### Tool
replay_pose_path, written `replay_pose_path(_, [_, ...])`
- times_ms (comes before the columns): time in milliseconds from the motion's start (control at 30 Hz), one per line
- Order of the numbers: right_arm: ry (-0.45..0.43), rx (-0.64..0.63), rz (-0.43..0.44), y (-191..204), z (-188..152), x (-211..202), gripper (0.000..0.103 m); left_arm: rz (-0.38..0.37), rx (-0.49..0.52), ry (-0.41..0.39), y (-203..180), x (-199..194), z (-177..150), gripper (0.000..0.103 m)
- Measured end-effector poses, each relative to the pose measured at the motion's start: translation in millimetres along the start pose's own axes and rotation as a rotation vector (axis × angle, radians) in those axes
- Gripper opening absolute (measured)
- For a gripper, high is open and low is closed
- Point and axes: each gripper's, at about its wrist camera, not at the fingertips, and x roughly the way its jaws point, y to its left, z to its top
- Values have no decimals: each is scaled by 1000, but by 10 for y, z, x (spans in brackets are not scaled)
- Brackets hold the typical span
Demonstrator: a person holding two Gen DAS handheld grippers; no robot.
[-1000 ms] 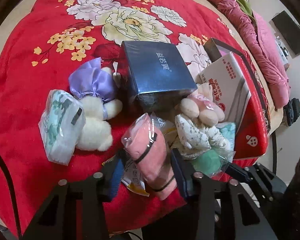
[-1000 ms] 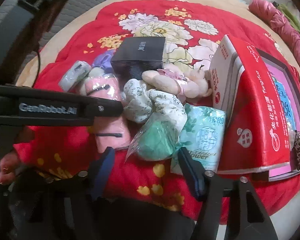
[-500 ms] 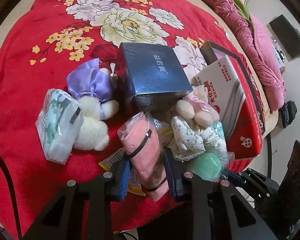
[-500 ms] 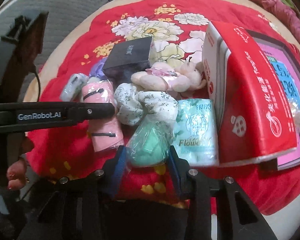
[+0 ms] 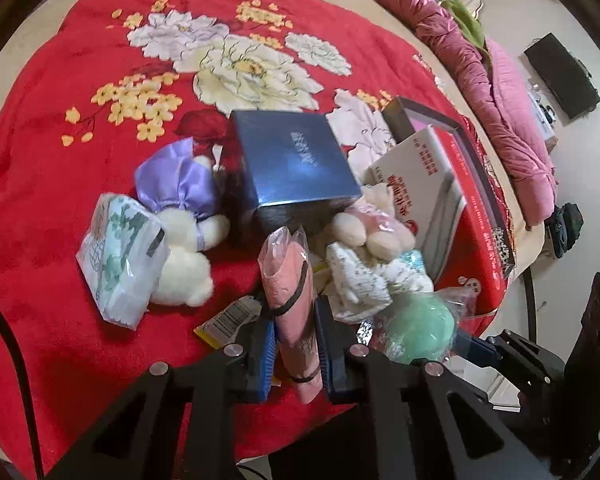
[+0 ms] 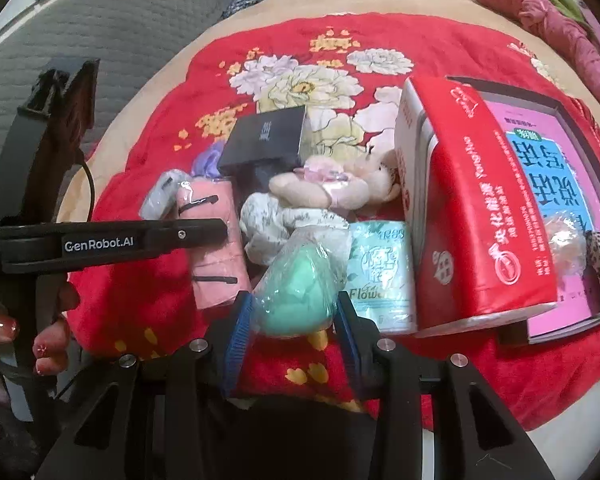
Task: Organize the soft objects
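Note:
Soft objects lie heaped on a red floral blanket (image 5: 60,128). My left gripper (image 5: 296,344) is shut on a pink rolled towel in plastic (image 5: 292,292), also in the right wrist view (image 6: 214,248). My right gripper (image 6: 294,320) is shut on a green sponge in a clear bag (image 6: 296,288), also in the left wrist view (image 5: 416,332). Around them lie a floral cloth bundle (image 6: 268,224), a beige plush toy (image 6: 332,188), a white plush with a purple bow (image 5: 180,216) and tissue packs (image 5: 120,256) (image 6: 380,272).
A dark blue box (image 5: 296,164) stands behind the pile. A red and white carton (image 6: 472,208) leans on a framed pink book (image 6: 560,184) at the right. A pink quilt (image 5: 492,80) lies beyond the blanket. A flat yellow packet (image 5: 228,320) lies under the towel.
Both grippers moved forward and closed: the left onto the pink towel roll, the right onto the bagged green sponge. Both were open a second ago.

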Motion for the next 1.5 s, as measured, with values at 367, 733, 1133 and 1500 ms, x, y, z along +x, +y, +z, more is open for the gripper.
replay_pose_path(367, [-47,-7,12,15,71,-92,41,23,4,-44,-47,-226,9,18])
replay_pose_path(733, [-130,-15,-5,-14,184,-387,39,42,62,-109,-300,-541,21,18])
replay_pose_path(1133, [-243,3,-34,-168,321,-868,39,49,124,-173,-681,-842,57,18])
replay_pose_path(1500, [-330,44,-83,-464,318,-1290,39,23,176,-197,-1128,-946,84,18])
